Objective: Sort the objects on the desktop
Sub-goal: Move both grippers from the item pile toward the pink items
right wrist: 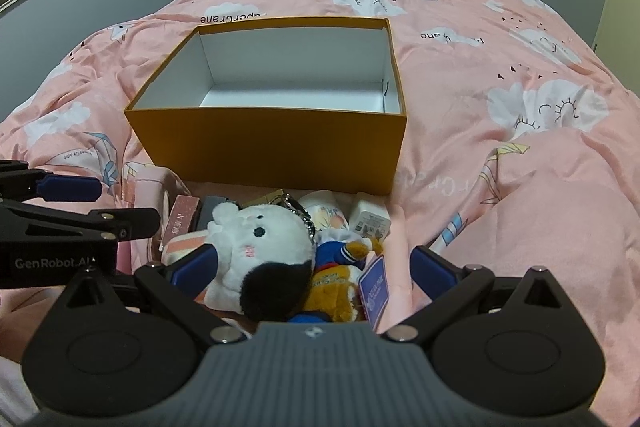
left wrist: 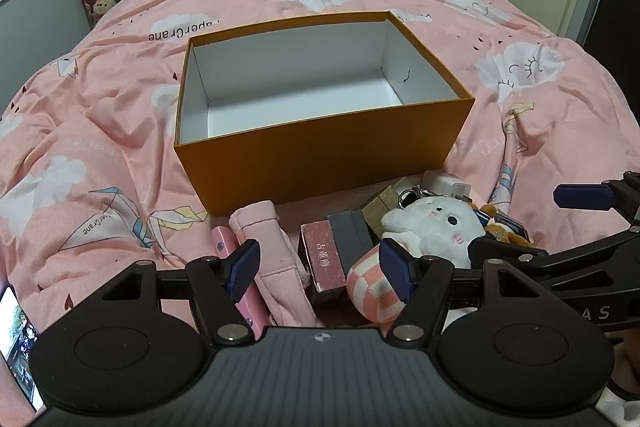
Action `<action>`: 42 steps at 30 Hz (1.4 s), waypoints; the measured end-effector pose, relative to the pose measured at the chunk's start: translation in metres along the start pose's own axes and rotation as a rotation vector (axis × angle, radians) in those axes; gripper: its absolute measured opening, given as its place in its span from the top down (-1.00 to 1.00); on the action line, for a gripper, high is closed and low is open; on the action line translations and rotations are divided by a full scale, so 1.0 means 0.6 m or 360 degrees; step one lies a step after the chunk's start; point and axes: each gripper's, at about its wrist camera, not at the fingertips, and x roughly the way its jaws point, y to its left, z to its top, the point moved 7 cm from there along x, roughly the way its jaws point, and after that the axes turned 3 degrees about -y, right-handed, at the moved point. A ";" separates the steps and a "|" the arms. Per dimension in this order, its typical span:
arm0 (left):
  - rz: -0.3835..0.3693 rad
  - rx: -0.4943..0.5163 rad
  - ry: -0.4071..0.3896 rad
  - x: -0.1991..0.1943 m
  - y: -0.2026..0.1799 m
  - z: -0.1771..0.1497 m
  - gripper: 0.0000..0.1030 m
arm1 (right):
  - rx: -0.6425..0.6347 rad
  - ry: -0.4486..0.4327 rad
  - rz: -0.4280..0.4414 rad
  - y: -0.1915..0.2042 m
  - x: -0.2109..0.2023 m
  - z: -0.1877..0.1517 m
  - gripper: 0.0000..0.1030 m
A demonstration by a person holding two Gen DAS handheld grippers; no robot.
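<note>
Left wrist view: orange box sits empty on the bed, pile of small things just in front of it; only here you see the pink pouch, the maroon carton and a phone screen at the left edge; left gripper jaws released wide over the pouch and carton, its right pad close against a checked pink ball, contact unclear. Right wrist view: adds the white charger and blue-dressed plush beside the white plush; right gripper jaws fully spread either side of both plush toys, gripping nothing.
</note>
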 end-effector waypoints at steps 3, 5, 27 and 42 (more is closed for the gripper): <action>0.0020 -0.0002 0.0005 0.001 -0.001 0.000 -0.50 | 0.0004 0.0000 0.0010 -0.001 0.002 -0.001 -0.98; 0.0025 0.0003 0.0008 0.001 -0.001 0.001 -0.50 | 0.0013 0.0002 0.0020 -0.003 0.004 -0.003 -0.98; -0.0159 -0.0102 -0.0007 -0.023 0.047 0.020 -0.25 | 0.0062 0.0026 0.0066 -0.036 0.005 0.013 -0.72; -0.0080 -0.0319 0.0239 0.033 0.129 -0.011 0.19 | -0.0261 0.0240 0.0557 0.124 0.085 0.065 -0.05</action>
